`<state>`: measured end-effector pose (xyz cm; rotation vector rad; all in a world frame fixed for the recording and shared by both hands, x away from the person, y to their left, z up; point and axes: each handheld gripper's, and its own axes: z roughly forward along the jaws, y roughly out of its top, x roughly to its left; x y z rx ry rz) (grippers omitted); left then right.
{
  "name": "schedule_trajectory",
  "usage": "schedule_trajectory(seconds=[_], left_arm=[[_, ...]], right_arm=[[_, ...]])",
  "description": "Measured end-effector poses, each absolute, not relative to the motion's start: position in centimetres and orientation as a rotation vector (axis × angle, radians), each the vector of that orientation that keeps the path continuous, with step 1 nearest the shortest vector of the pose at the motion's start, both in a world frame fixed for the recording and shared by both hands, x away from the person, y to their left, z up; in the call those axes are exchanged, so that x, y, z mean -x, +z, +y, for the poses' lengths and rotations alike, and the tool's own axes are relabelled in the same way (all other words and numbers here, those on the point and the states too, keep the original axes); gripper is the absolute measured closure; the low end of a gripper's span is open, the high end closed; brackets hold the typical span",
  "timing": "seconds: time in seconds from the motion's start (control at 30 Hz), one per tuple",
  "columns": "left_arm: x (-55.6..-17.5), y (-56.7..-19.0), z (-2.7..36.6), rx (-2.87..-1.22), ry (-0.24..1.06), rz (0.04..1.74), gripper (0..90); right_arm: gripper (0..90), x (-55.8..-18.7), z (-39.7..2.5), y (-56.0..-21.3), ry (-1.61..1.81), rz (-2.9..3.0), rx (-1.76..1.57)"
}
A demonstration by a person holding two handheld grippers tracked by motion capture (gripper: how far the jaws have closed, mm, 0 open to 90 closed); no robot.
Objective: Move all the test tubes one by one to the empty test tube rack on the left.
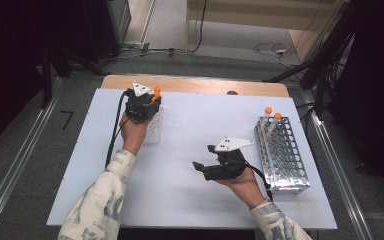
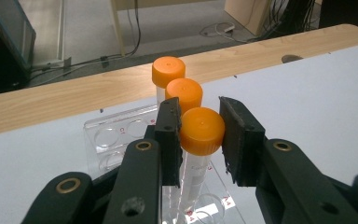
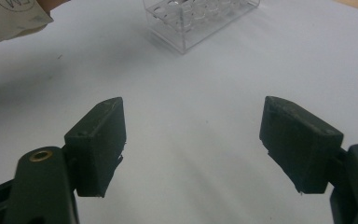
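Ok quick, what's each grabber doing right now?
Left gripper: jaws around the nearest orange-capped tube in the clear rack; a small gap shows on one side, so grip unclear.
Right gripper: open, holding nothing.

In the left gripper view the fingers [image 2: 168, 135] cover the sides of the nearest tube [image 2: 200, 133], so whether the right pad touches its cap cannot be told. The tube's foot and the clear rack [image 2: 116, 140] run off the bottom edge. In the high view the hand and gripper [image 1: 142, 106] hide most of that rack; its tubes are too small to count. In the right gripper view the rack [image 3: 200, 18] is cut by the top edge.
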<state>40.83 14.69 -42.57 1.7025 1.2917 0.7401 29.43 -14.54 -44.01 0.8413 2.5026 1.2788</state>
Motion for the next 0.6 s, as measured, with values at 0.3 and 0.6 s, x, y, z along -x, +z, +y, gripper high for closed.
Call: schedule_trajectory(seconds=[0.3,0.6], left_arm=[[-40.4,-42.2,14.5,-1.703,0.721,1.281,60.3],[-38.6,-41.5,14.5,-1.688,0.672,1.276,41.7]], right_arm=[[21.1,-29.4,-14.6,-43.9,1.284,2.496,-0.846],[21.3,-29.4,-15.1,-43.5,1.295,2.47,-0.863]])
